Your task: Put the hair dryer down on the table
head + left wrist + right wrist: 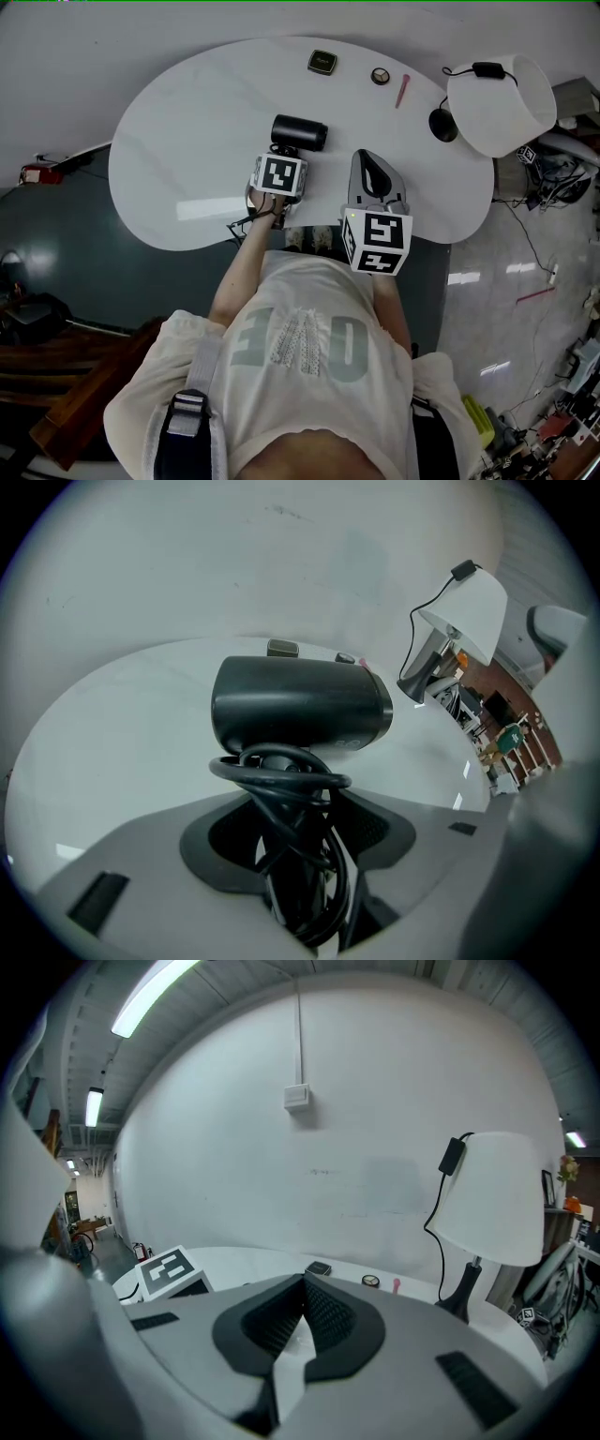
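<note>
The black hair dryer [299, 132] has its barrel lying crosswise over the middle of the white table [178, 159]. My left gripper [284, 153] comes at it from the near side and is shut on its handle. In the left gripper view the handle [298, 855], with the black cord looped round it, sits between the jaws below the barrel [300, 705]. Whether the barrel touches the tabletop I cannot tell. My right gripper [367, 157] hovers just right of the dryer. Its jaws are shut with nothing between them, their tips meeting [305, 1283].
A lamp with a white shade [497, 103] and a black base [442, 125] stands at the table's right end. Along the far edge lie a small dark square case [322, 62], a round item [380, 76] and a pink stick [402, 90].
</note>
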A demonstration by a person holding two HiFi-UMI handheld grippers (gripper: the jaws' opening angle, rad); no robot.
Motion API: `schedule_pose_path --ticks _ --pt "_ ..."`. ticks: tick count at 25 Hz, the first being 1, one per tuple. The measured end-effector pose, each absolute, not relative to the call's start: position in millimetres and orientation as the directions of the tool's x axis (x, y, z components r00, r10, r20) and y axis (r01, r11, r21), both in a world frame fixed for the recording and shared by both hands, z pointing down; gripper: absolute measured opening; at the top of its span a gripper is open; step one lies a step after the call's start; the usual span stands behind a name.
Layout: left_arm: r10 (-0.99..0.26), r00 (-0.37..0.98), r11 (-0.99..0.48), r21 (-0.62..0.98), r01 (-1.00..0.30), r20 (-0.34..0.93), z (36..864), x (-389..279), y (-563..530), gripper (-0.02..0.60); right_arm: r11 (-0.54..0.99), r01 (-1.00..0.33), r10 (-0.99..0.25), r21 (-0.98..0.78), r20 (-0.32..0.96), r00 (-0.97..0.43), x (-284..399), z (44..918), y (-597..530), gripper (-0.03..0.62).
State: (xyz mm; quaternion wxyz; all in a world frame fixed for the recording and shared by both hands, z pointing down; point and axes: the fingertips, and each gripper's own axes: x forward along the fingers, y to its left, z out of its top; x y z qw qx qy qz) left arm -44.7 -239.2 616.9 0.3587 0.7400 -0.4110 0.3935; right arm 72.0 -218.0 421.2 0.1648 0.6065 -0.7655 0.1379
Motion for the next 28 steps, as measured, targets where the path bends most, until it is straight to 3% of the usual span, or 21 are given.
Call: schedule_pose_path --ticks 21,26,28 --pt "-0.344 0.294 -0.471 0.107 -0.876 0.892 627 -43 -241 0.236 0.235 -0.972 -0.869 -0.017 0.444 -0.218 75 431 -214 0.005" --pt "-0.352 0.309 -0.445 0.132 -0.886 0.883 627 -42 -237 0.307 0.231 -0.973 -0.869 -0.023 0.444 -0.217 74 431 -206 0.005" --pt "-0.366 0.293 -0.436 0.116 -0.893 0.883 622 -46 -235 0.308 0.23 -0.973 -0.868 -0.028 0.447 -0.217 74 431 -202 0.005"
